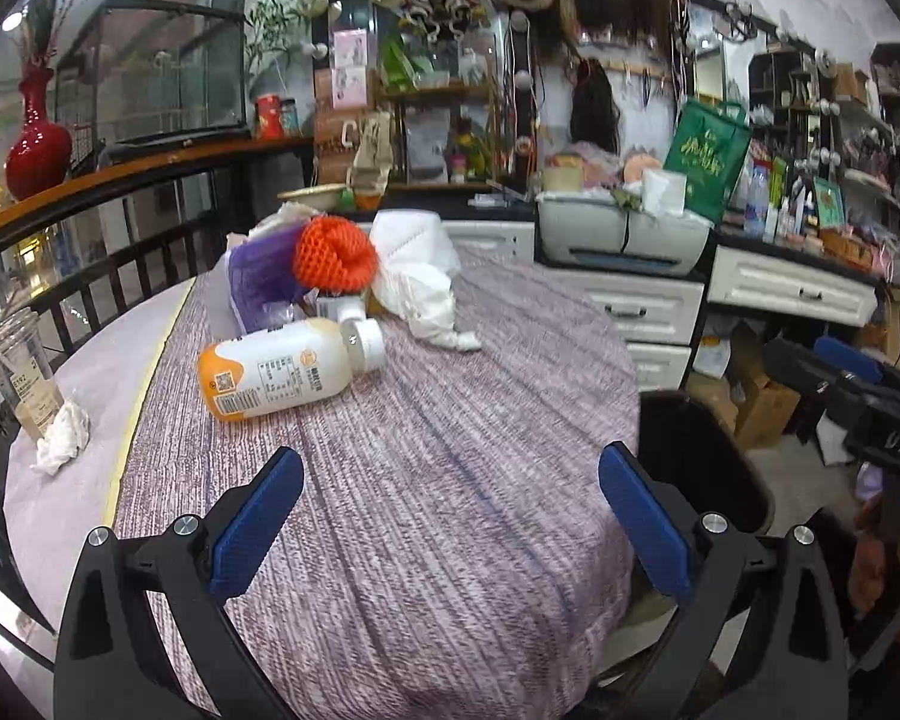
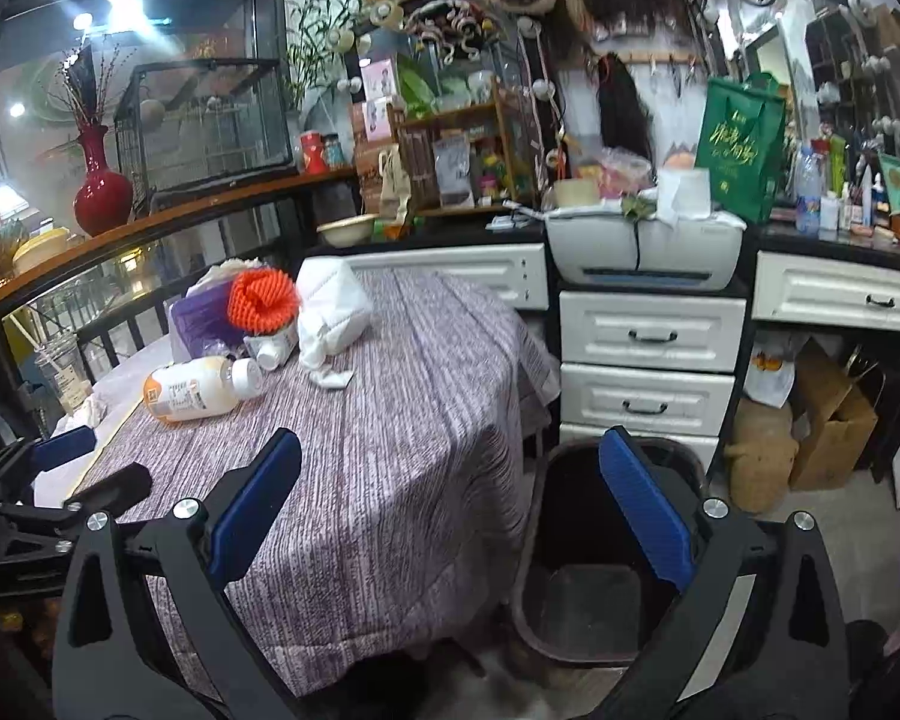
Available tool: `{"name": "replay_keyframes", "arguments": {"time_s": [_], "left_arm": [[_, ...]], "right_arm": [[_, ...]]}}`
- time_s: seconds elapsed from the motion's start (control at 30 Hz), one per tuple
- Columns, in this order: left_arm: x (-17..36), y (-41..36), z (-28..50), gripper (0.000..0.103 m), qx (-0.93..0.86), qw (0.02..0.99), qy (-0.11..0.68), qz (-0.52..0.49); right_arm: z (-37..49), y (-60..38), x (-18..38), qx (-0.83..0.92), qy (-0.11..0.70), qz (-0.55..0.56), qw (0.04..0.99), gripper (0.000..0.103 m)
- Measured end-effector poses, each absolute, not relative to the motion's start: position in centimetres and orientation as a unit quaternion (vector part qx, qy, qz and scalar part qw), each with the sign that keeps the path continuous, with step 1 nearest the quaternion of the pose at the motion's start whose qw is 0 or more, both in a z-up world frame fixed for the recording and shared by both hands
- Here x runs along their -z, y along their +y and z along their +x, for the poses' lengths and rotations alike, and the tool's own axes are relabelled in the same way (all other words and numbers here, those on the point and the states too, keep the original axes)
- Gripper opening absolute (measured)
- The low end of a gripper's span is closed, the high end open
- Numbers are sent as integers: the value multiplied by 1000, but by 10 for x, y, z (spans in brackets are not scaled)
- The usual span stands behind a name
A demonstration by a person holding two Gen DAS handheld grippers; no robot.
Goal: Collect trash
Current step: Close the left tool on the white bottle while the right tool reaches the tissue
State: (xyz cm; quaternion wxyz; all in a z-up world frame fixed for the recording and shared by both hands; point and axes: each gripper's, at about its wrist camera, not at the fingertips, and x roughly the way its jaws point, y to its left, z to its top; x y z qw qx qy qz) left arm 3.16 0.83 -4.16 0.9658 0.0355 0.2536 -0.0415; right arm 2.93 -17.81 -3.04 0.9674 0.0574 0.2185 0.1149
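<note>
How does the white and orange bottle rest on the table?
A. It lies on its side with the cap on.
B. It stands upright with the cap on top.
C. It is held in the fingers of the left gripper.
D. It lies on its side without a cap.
A: the bottle lies flat on the table cloth, its white cap is in place, and no fingers touch it.

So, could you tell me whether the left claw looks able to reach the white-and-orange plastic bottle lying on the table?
Probably yes: the left claw is open, and only bare striped tablecloth lies between it and the white-and-orange plastic bottle.
</note>
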Motion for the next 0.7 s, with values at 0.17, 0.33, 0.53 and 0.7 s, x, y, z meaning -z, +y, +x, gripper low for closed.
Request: {"name": "replay_keyframes", "arguments": {"time_s": [0.17, 0.33, 0.53, 0.7], "left_arm": [[45, 28, 49, 98, 48, 954, 292, 48], [41, 53, 73, 97, 54, 946, 317, 48], [24, 76, 114, 97, 63, 935, 334, 103], [15, 87, 150, 97, 72, 917, 356, 163]], "right_arm": [[56, -161, 30, -139, 252, 40, 957, 98], [101, -138, 41, -171, 306, 21, 936, 98], [152, -114, 44, -199, 347, 27, 916, 98], [173, -101, 36, -203, 339, 8, 919, 98]]}}
